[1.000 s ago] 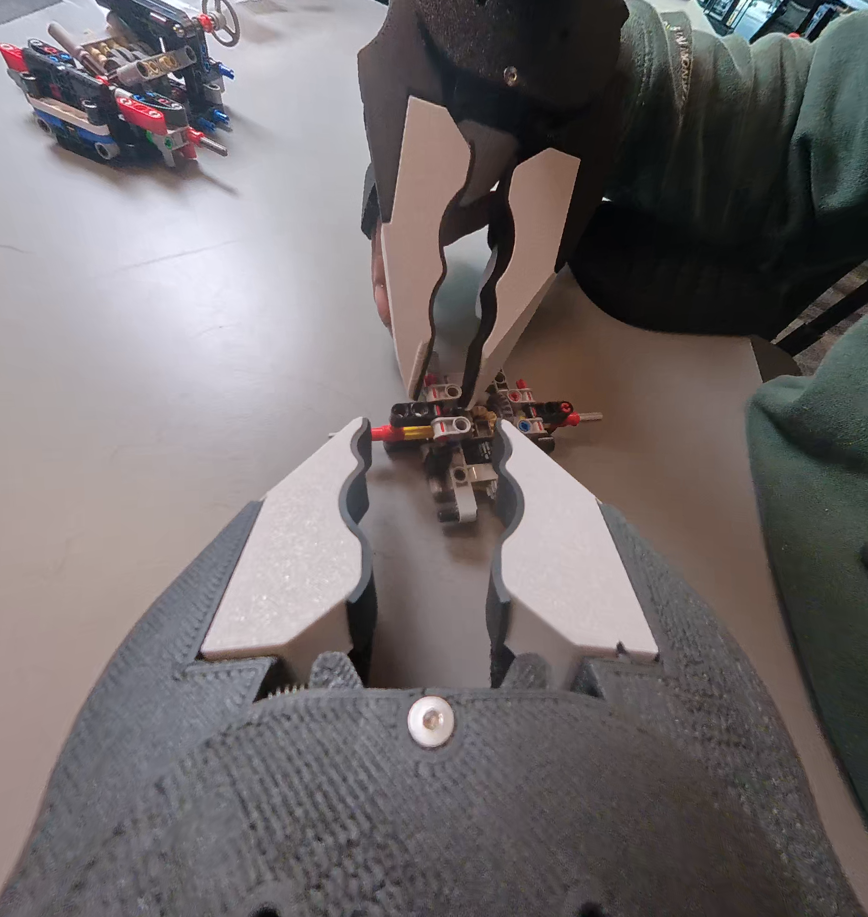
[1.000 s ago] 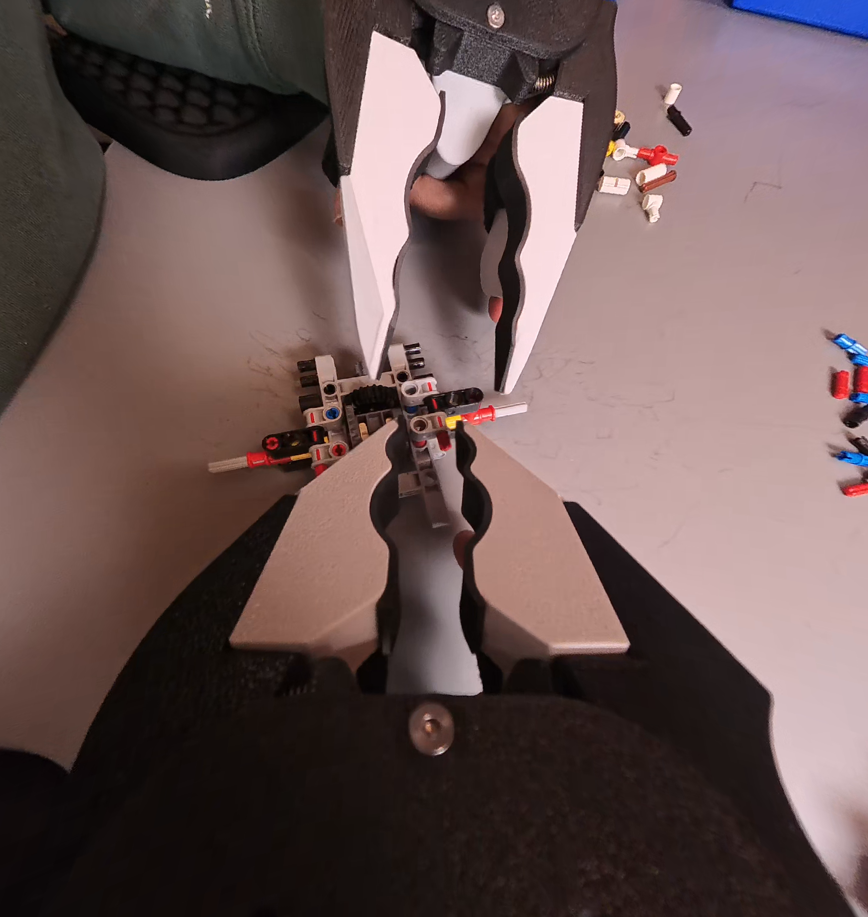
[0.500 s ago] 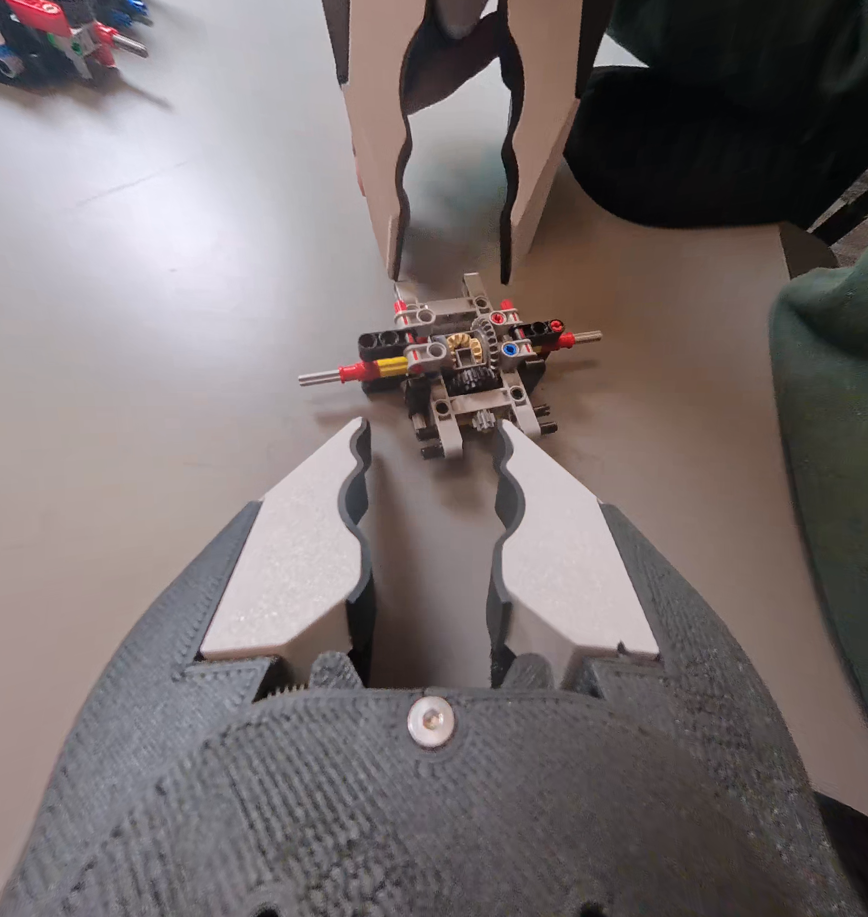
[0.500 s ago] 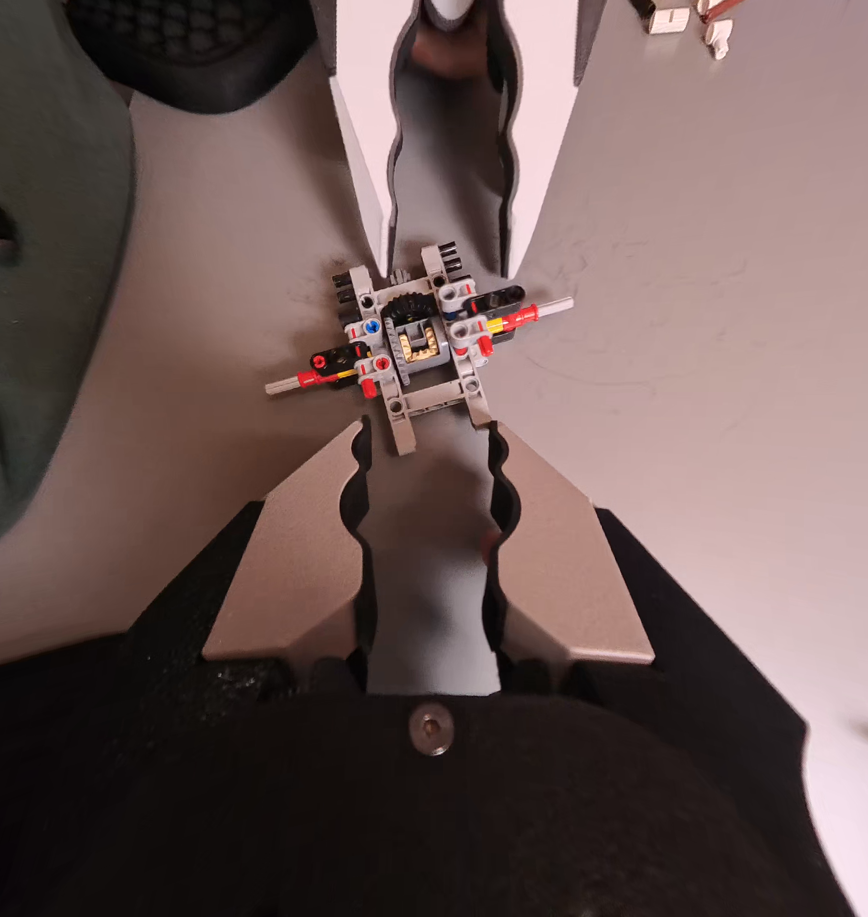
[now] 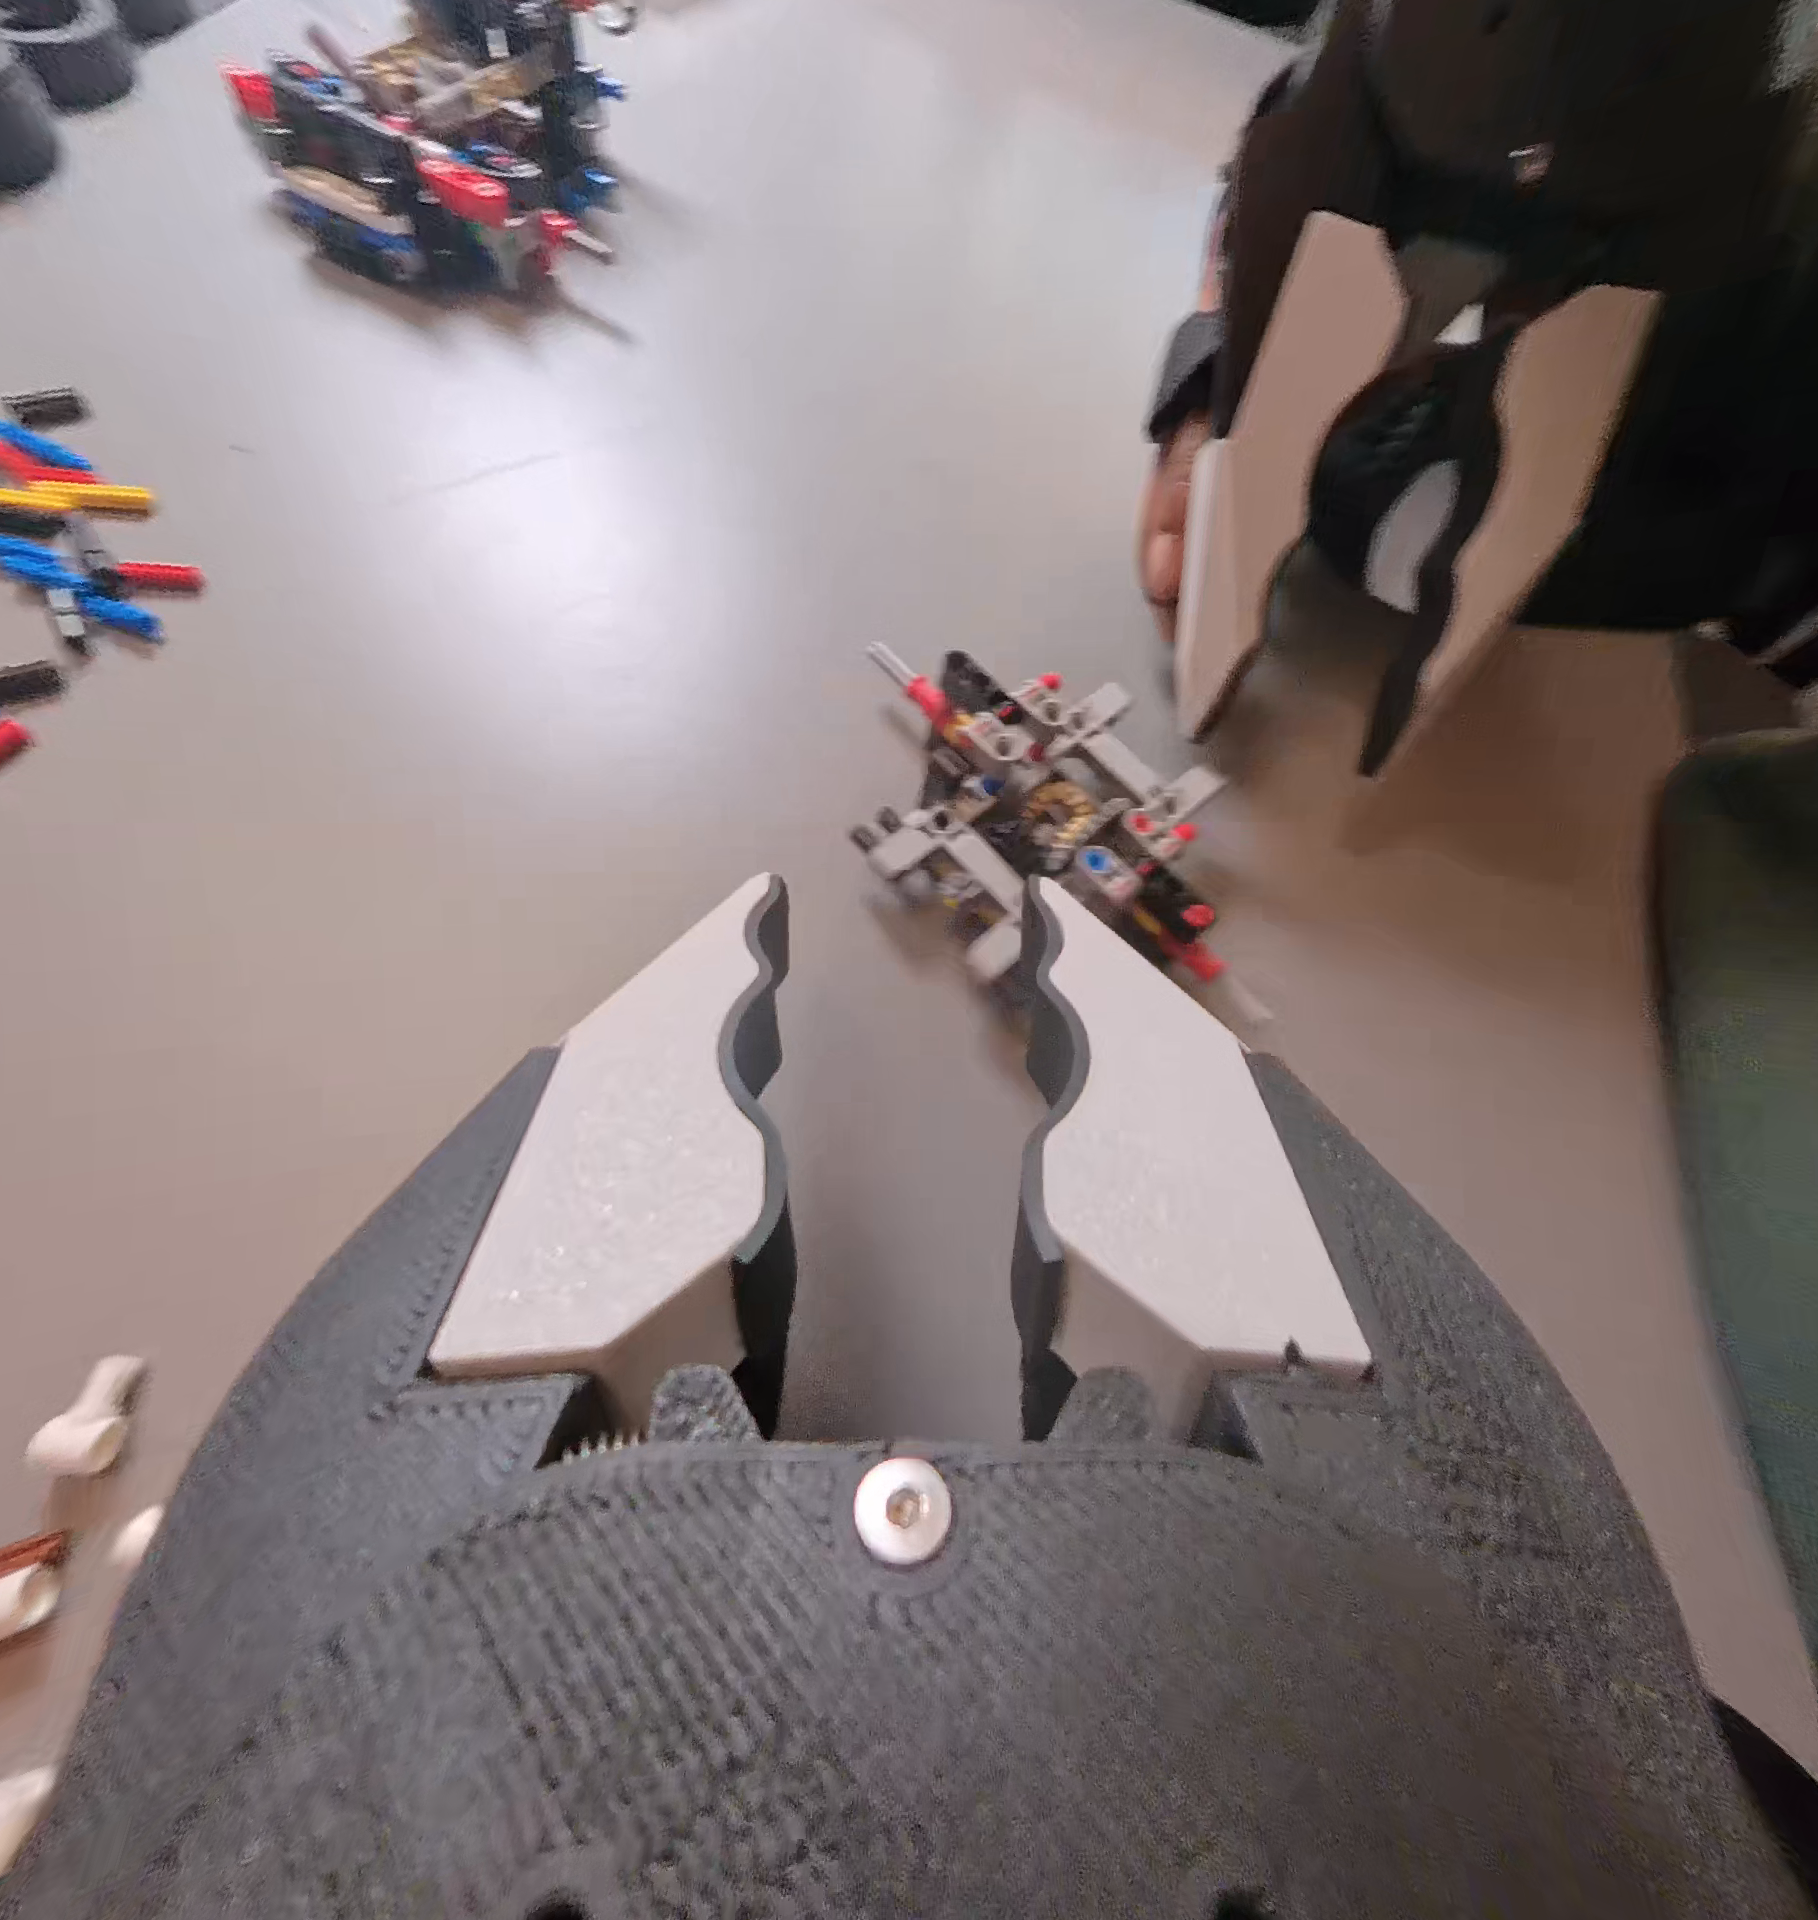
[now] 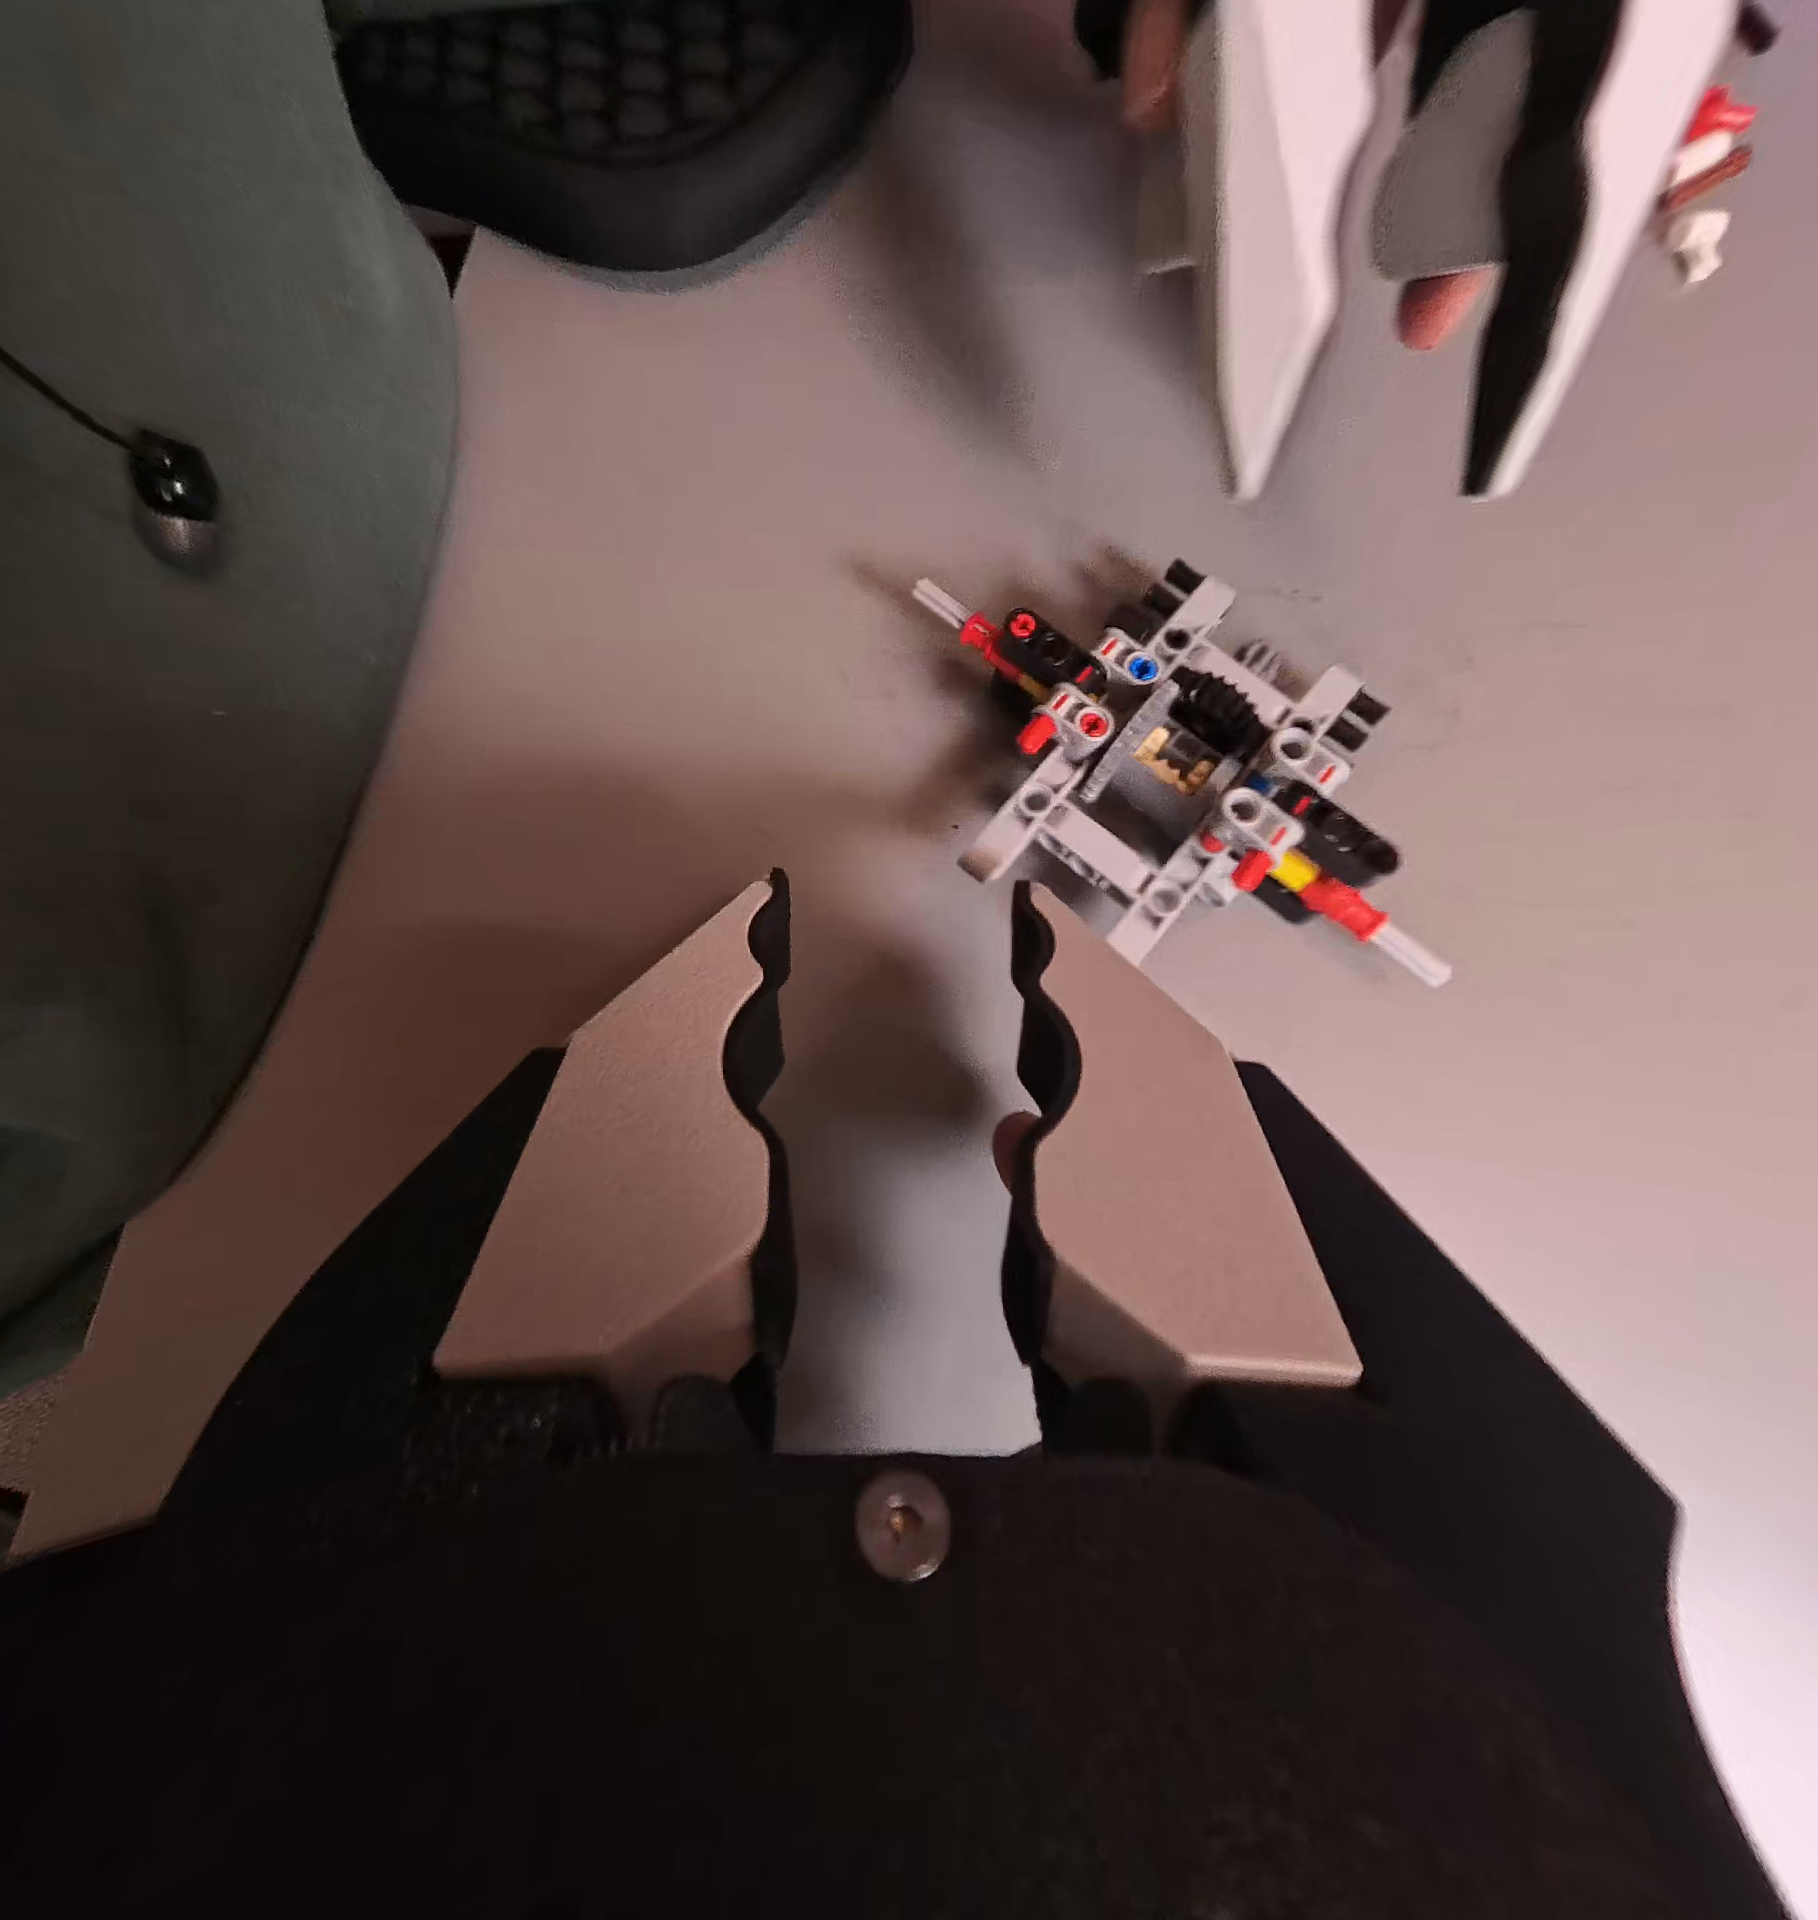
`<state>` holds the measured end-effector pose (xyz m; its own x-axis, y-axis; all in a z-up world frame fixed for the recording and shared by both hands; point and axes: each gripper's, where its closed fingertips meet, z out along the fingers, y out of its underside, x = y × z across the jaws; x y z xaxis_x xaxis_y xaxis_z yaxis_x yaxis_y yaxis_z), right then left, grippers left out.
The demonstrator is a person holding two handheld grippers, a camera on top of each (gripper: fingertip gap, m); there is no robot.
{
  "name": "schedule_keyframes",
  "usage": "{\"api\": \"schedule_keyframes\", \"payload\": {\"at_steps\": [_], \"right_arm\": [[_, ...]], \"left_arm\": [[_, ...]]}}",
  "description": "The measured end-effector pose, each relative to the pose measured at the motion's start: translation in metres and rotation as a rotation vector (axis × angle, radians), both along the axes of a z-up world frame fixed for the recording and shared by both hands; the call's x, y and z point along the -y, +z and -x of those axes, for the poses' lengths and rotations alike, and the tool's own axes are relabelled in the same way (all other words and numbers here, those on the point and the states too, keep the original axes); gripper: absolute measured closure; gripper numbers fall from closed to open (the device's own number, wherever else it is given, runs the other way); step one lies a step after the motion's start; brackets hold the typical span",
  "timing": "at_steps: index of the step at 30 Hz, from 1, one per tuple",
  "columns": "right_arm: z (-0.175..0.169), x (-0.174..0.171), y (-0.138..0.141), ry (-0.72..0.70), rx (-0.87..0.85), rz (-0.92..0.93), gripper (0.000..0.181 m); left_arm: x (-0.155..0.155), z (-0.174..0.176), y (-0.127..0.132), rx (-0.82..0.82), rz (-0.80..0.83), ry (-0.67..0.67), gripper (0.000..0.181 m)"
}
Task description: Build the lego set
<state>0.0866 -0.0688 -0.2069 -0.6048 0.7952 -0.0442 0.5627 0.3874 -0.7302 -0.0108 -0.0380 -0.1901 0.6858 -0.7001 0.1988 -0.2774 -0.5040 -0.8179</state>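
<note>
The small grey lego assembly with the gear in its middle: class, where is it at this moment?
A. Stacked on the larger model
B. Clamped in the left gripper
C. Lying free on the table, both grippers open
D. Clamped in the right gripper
C: the small grey lego assembly lies on the table, with the left gripper and right gripper both open and empty.

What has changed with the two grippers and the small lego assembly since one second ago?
Both grippers let go of the small lego assembly and pulled back from it; left gripper and right gripper are now open and empty. The assembly stayed on the table, slightly turned.
</note>
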Motion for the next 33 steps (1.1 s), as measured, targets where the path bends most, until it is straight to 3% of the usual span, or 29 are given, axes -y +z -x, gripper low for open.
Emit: {"api": "schedule_keyframes", "payload": {"at_steps": [1,4,7,14,22,28,33], "right_arm": [[0.001,-0.004,0.004,-0.02,-0.015,0.005,0.14],[0.004,-0.023,0.014,-0.1,-0.039,0.035,0.14],[0.008,-0.037,0.0,-0.166,-0.002,-0.014,0.14],[0.011,-0.015,-0.009,-0.105,0.02,-0.054,0.147],[0.001,0.021,-0.003,0.029,0.01,-0.009,0.147],[0.012,-0.012,0.027,-0.082,-0.123,-0.035,0.154],[0.021,-0.031,0.02,-0.085,-0.103,-0.117,0.155]], "left_arm": [[0.007,-0.005,0.001,0.021,0.021,-0.036,0.136],[0.019,-0.014,-0.007,-0.012,0.044,-0.105,0.134],[0.025,-0.025,-0.016,-0.041,0.066,-0.153,0.125],[0.028,-0.042,-0.023,-0.056,0.075,-0.181,0.102],[0.025,-0.046,-0.027,-0.091,0.031,-0.193,0.099],[0.026,-0.044,-0.027,-0.104,0.032,-0.188,0.096],[0.025,-0.047,-0.035,-0.121,0.039,-0.206,0.097]]}}
